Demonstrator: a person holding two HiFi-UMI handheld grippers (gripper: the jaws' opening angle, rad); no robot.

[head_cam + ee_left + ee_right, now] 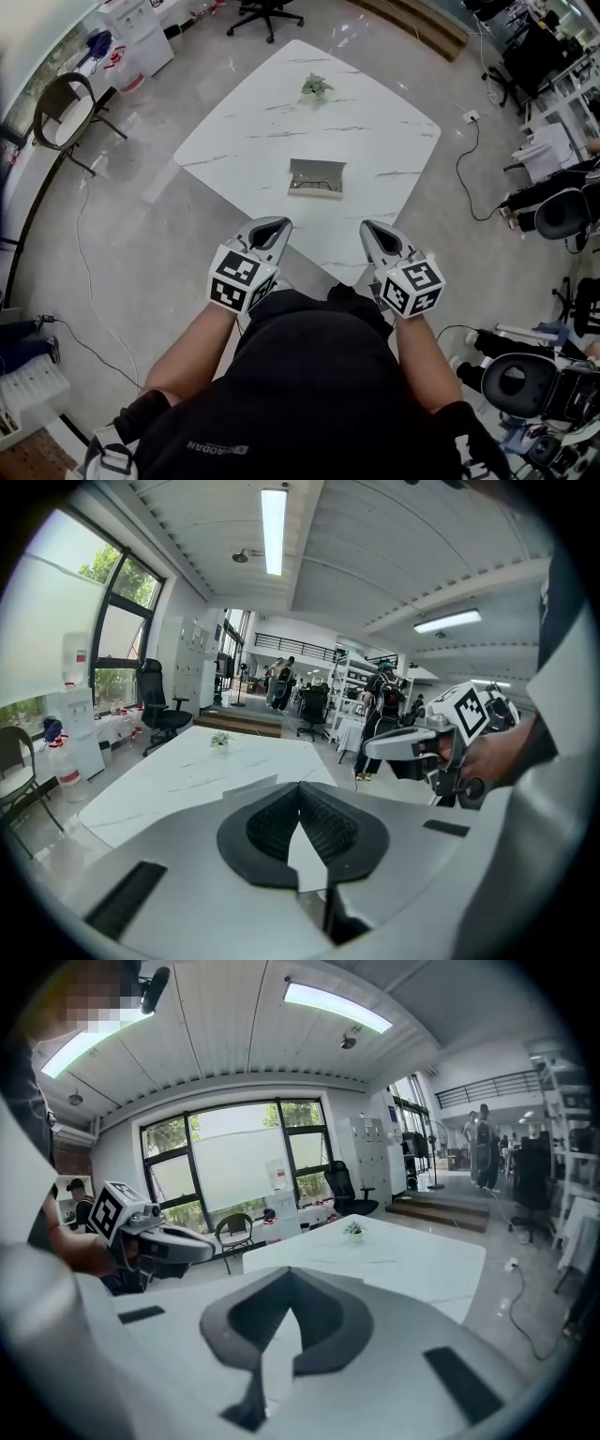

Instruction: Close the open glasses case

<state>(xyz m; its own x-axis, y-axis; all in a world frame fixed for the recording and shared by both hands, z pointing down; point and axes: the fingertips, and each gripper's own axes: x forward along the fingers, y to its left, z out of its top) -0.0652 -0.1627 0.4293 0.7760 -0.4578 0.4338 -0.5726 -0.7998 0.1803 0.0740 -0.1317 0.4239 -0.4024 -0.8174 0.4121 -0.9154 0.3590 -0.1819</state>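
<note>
On the table (375, 131), open glasses case (316, 177) holds glasses (314, 186); left tool (279, 224) and right tool (368, 226) closed, empty.

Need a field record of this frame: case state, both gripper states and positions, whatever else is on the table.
glasses case: open, lid up, mid-table
glasses: lying inside the case
table: white, marbled
plant: small, far side of the table, apart from the case
left gripper: shut, empty, over the table's near corner, short of the case
right gripper: shut, empty, level with the left one
contact with case: none
</note>
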